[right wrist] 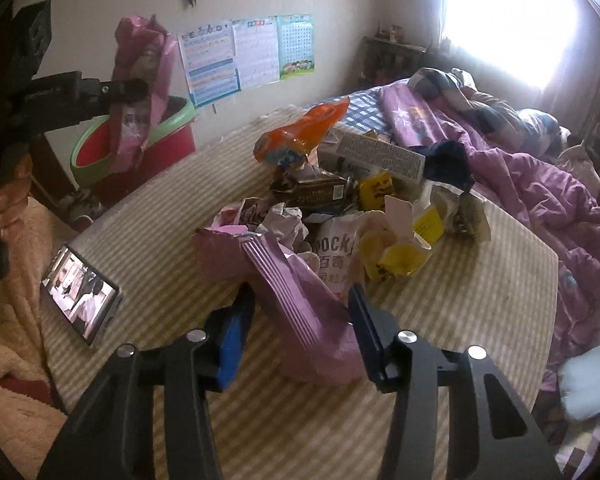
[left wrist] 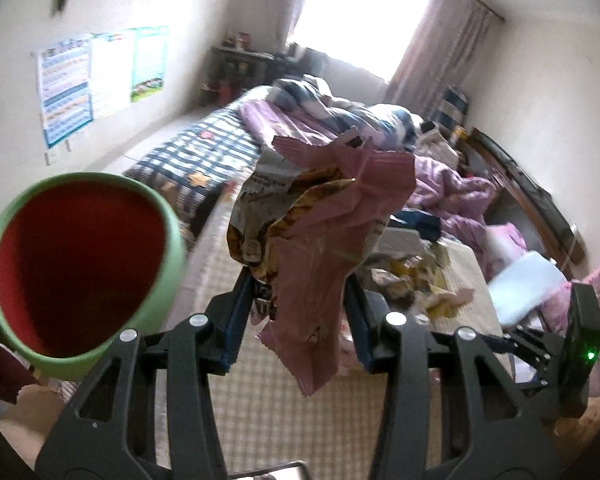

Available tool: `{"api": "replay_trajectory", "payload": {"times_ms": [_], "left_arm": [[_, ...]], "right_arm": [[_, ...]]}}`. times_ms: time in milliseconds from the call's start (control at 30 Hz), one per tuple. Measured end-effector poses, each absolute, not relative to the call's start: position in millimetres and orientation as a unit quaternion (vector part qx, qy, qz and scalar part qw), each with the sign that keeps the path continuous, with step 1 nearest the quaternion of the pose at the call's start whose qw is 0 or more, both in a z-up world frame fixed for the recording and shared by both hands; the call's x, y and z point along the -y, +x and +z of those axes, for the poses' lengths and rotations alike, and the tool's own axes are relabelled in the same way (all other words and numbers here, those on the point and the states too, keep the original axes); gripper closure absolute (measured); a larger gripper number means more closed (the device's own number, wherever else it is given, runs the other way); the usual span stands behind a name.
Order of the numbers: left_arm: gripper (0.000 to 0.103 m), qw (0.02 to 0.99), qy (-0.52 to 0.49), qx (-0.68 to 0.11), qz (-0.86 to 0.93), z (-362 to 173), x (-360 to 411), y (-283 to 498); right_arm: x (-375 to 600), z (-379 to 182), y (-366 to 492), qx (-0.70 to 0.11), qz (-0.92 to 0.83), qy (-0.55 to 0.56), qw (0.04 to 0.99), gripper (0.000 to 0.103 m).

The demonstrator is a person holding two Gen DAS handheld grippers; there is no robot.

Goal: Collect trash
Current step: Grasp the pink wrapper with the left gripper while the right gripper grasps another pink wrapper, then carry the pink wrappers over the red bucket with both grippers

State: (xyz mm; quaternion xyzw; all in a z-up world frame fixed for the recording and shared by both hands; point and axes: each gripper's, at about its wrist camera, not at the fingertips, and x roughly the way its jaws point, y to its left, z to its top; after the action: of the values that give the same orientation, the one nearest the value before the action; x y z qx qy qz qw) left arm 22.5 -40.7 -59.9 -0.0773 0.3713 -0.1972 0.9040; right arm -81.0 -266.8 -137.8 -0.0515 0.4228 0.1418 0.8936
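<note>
Left claw (left wrist: 296,300) clamps a pink wrapper (left wrist: 320,240); right claw (right wrist: 300,320) straddles a purple bag (right wrist: 300,300), apart.

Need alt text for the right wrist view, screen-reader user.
The right gripper straddles a pink wrapper in a trash pile on the striped bed. Beyond, the left gripper holds another pink wrapper above a green-rimmed bin.

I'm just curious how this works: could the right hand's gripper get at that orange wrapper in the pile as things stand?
Probably not straight away. The right gripper has a pink bag between its fingers, and the orange wrapper lies at the far side of the trash pile, behind other wrappers and boxes.
</note>
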Motion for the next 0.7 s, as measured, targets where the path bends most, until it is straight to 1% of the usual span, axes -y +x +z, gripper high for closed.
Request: {"api": "replay_trajectory", "payload": {"times_ms": [33, 67, 267, 433, 467, 500, 633, 700], "left_arm": [[0.061, 0.906, -0.079, -0.370, -0.191, -58.6, 36.0, 23.3], [0.061, 0.909, -0.081, -0.367, -0.181, -57.0, 29.8, 26.1], [0.061, 0.917, -0.092, -0.359, -0.145, -56.3, 9.3, 24.7], [0.060, 0.923, -0.102, -0.353, -0.114, -57.3, -9.0, 22.3], [0.060, 0.923, -0.105, -0.353, -0.109, -57.8, -14.4, 22.4], [0.060, 0.924, -0.108, -0.352, -0.104, -59.2, -18.3, 21.4], [0.060, 0.925, -0.118, -0.351, -0.087, -62.3, -32.1, 19.1], [0.060, 0.925, -0.124, -0.351, -0.079, -62.2, -36.1, 19.4]], "right_arm": [[268.6, -135.5, -83.5, -0.417, 0.147, -0.045, 0.896, 0.060], [272.2, -131.4, -84.9, -0.411, 0.158, -0.031, 0.897, 0.067], [277.3, -101.3, -81.0, -0.377, 0.182, 0.014, 0.908, 0.068], [256.0, -80.3, -66.8, -0.351, 0.222, 0.034, 0.909, 0.068], [248.8, -75.6, -62.2, -0.345, 0.235, 0.038, 0.908, 0.069], [244.6, -71.5, -59.6, -0.341, 0.245, 0.040, 0.907, 0.072], [220.8, -57.9, -45.4, -0.325, 0.287, 0.053, 0.900, 0.074], [211.1, -53.5, -39.6, -0.319, 0.302, 0.053, 0.897, 0.077]]}}
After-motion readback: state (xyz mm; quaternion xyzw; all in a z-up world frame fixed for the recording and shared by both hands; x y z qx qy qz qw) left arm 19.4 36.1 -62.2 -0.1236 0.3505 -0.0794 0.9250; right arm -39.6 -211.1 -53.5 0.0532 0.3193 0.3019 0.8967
